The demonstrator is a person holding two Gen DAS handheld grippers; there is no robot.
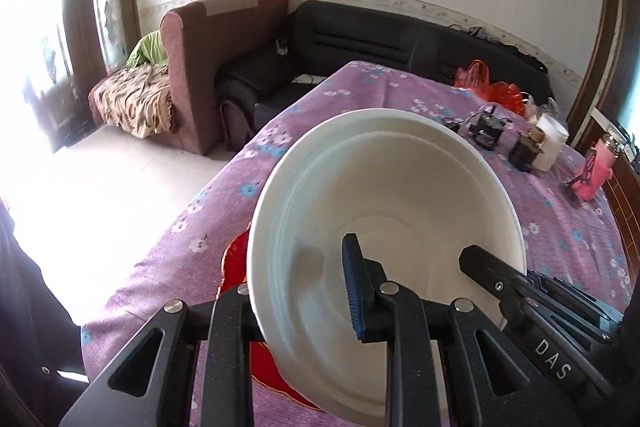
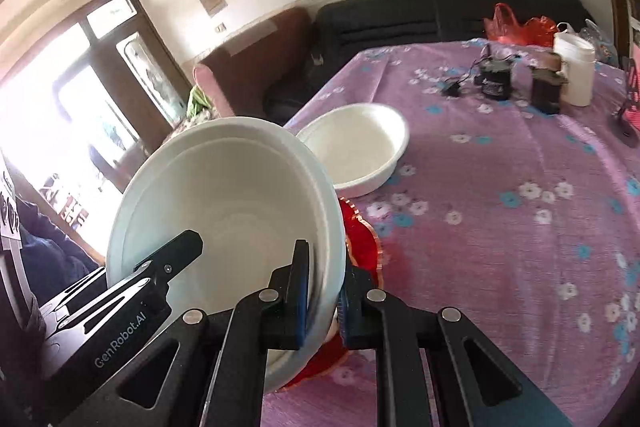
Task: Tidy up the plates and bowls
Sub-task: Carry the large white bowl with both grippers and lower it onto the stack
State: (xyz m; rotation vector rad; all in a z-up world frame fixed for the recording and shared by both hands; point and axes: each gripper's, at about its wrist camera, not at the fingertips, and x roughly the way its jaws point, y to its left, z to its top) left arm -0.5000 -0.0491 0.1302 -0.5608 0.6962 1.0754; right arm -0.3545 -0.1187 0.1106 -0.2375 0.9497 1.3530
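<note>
A stack of two nested white bowls (image 1: 384, 227) is held tilted above the purple flowered tablecloth (image 1: 360, 95). My left gripper (image 1: 304, 307) is shut on the stack's left rim. My right gripper (image 2: 324, 301) is shut on its right rim, and its finger (image 1: 492, 275) shows inside the bowl in the left wrist view. The same stack fills the left of the right wrist view (image 2: 224, 219). A red plate (image 2: 362, 247) lies on the cloth under the stack, also showing in the left wrist view (image 1: 234, 263). A separate white bowl (image 2: 356, 147) sits on the table beyond.
At the table's far right stand black chargers with cables (image 2: 496, 79), a white jar (image 2: 576, 71), a red plastic bag (image 2: 516, 23) and a pink bottle (image 1: 596, 171). Sofas (image 1: 224, 59) stand behind the table. The table's left edge (image 1: 168, 239) drops to the floor.
</note>
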